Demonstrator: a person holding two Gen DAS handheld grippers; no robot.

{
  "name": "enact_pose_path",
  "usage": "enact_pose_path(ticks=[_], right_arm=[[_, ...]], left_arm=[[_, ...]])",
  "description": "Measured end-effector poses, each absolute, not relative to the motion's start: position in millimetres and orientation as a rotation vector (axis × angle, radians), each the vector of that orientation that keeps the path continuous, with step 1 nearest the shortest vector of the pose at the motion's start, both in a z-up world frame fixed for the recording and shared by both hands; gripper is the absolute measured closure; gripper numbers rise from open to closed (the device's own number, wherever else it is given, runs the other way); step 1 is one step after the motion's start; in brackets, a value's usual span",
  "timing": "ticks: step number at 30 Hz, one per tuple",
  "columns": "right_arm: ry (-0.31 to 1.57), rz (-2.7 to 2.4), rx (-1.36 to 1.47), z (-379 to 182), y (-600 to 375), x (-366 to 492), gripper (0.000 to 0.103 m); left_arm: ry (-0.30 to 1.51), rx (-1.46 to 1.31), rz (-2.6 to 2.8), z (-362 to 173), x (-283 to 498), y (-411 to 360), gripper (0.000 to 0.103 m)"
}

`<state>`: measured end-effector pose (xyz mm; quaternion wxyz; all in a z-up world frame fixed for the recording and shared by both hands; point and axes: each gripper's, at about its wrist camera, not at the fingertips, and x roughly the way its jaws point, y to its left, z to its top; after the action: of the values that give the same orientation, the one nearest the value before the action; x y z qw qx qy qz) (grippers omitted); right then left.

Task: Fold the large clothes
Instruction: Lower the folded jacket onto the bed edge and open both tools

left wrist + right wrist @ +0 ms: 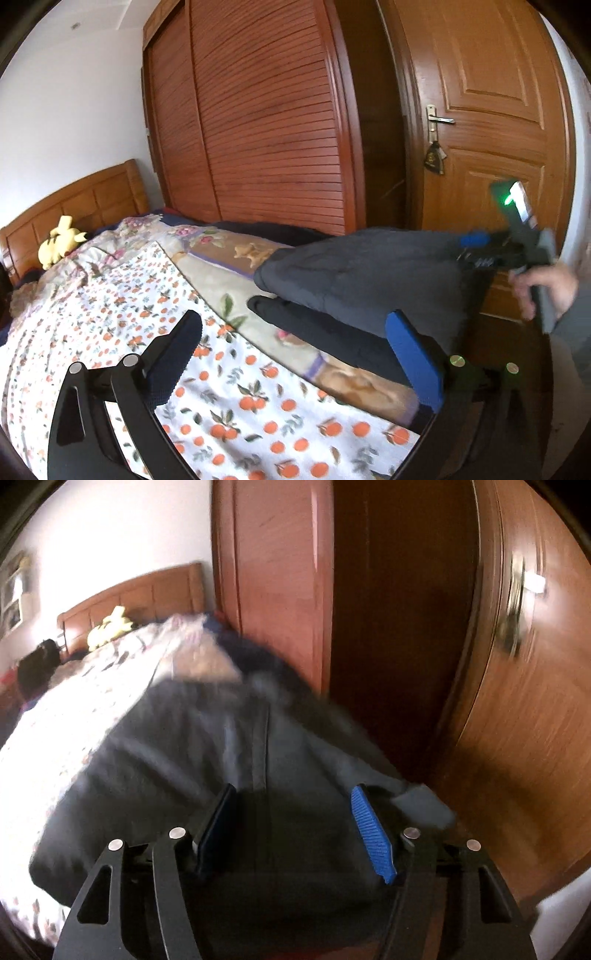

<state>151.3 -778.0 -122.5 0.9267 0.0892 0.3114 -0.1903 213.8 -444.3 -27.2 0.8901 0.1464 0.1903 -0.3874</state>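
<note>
A dark grey garment (354, 273) is seen lying across the bed (110, 295), right of centre in the left wrist view, over an orange-print sheet (258, 406) and a floral quilt (207, 258). The left hand-held gripper (291, 354) is held wide apart at the bottom of the frame, with nothing between its fingers; its blue pad (413, 362) is seen just beside a black fold of the garment. At the right edge, the right hand-held gripper (476, 243) is seen at the garment's far end, gripped by a hand (546, 291).

In the blurred right wrist view, the garment (184, 760) fills the centre and lower left. The right hand-held gripper (293, 827) is parted, with dark cloth lying between its fingers; whether cloth is pinched cannot be told.

A yellow plush (61, 242) is seen by the headboard (74, 203) at the left. A wardrobe (258, 129) and a door (491, 110) fill the top.
</note>
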Motion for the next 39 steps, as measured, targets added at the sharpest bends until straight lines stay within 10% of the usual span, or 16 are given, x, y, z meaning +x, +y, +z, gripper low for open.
enact_pose_path(ticks=[26,39], right_arm=[[0.556,-0.384,0.072,-90.4,-682.3,123.5,0.047],[0.427,-0.203,0.041,-54.8,-554.3,113.9,0.009]], left_arm=[[0.522,0.177,-0.626,-67.2,195.2,-320.6,0.003],[0.525,0.142,-0.431,-49.0,165.9,-194.5,0.003]])
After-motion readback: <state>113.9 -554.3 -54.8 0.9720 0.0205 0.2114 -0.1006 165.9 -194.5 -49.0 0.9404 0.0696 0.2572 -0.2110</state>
